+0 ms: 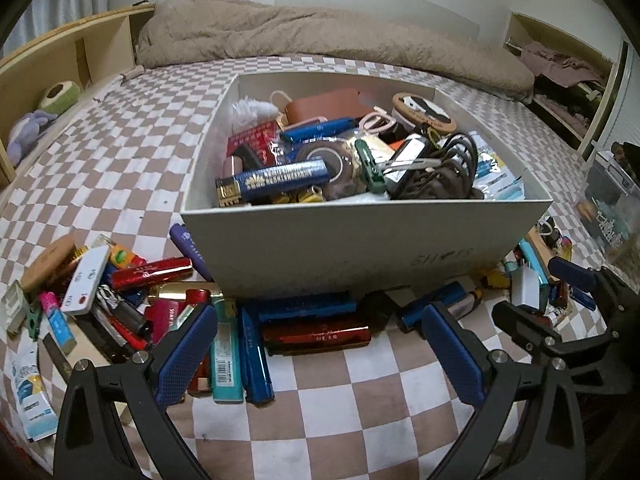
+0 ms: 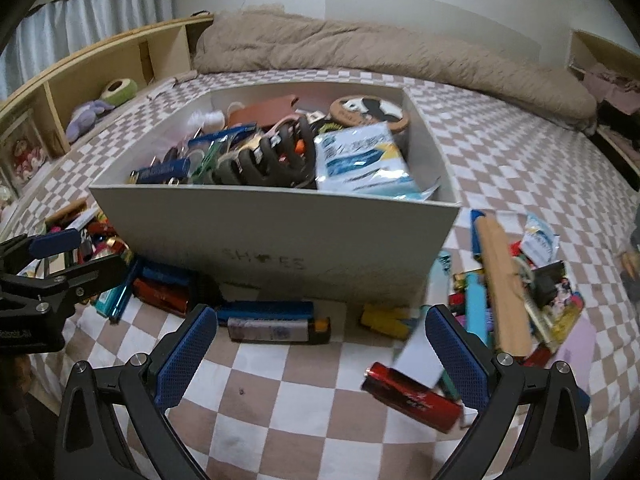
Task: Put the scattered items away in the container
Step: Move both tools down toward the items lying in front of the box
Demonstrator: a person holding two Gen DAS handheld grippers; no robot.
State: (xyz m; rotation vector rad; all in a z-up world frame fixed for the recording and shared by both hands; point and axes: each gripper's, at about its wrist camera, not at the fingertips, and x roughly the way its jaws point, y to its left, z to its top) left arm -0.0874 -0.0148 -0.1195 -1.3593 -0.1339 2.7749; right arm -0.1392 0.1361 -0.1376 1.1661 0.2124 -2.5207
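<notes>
The white shoebox (image 1: 360, 248) sits on the checkered bedsheet (image 1: 340, 400), heaped full. Lighters and small items lie scattered along its near side. The left gripper (image 1: 320, 344) and right gripper (image 2: 320, 344) both gape empty; a blurred red lighter (image 2: 412, 396) lies, perhaps, by the right one.

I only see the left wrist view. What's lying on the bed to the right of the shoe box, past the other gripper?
Observer: A long tan block lies across a heap of lighters beside the container.
Operator: Is the right gripper holding anything?
Observer: No, the right gripper is open, with nothing clamped.
Operator: Anything near it to grab?
Observer: A red lighter, blurred, sits by its right finger, partly under a white card.
</notes>
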